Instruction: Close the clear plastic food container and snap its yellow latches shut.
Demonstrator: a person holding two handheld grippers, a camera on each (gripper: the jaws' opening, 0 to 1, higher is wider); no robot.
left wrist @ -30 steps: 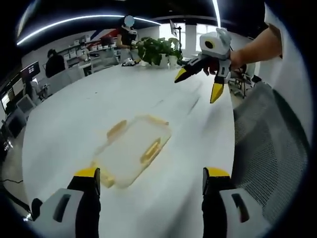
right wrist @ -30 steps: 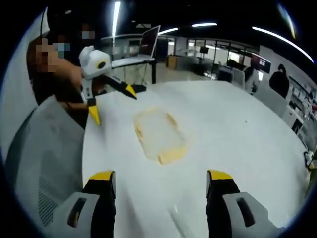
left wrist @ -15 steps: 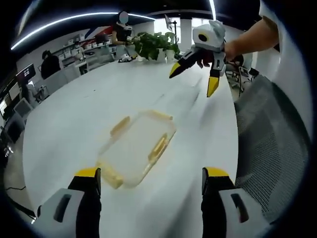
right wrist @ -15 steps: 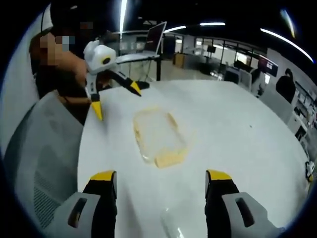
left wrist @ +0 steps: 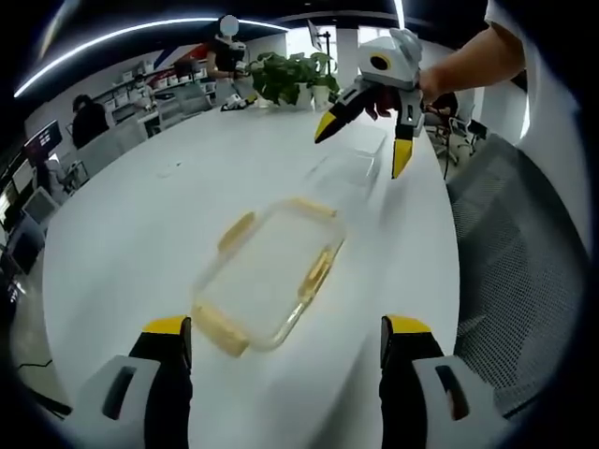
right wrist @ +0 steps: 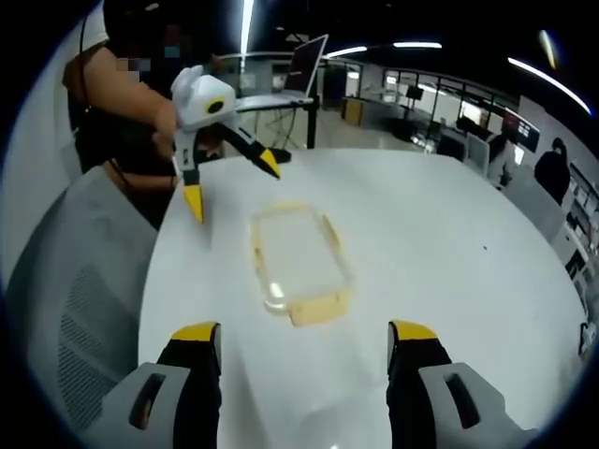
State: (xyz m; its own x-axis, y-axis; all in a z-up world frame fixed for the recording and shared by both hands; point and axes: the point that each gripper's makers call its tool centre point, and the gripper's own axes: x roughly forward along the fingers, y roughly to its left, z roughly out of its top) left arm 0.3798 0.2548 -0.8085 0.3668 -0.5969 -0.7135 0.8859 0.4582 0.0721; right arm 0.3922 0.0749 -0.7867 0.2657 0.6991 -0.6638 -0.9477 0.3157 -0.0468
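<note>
A clear plastic container (left wrist: 271, 271) with yellow latches (left wrist: 318, 271) lies flat on the white table (left wrist: 140, 215). My left gripper (left wrist: 287, 327) is open, its jaws standing wide on either side of the container's near end, above it. My right gripper (left wrist: 362, 150) hangs open above the table beyond the container, held by a hand. A second clear plastic piece (left wrist: 351, 170) lies under it. In the right gripper view the container (right wrist: 298, 257) lies ahead of my open right gripper (right wrist: 304, 332), and my left gripper (right wrist: 232, 190) hovers open past its far left corner.
A grey mesh chair (left wrist: 519, 281) stands at the table's edge, also the mesh chair (right wrist: 84, 318) at the left. Potted plants (left wrist: 290, 79) sit at the table's far end. A laptop (right wrist: 304, 65) stands on a desk behind. People work in the background.
Both views have closed in on the container, which looks larger and sharper now. The second clear piece has come into sight under the right gripper. Both grippers stay open.
</note>
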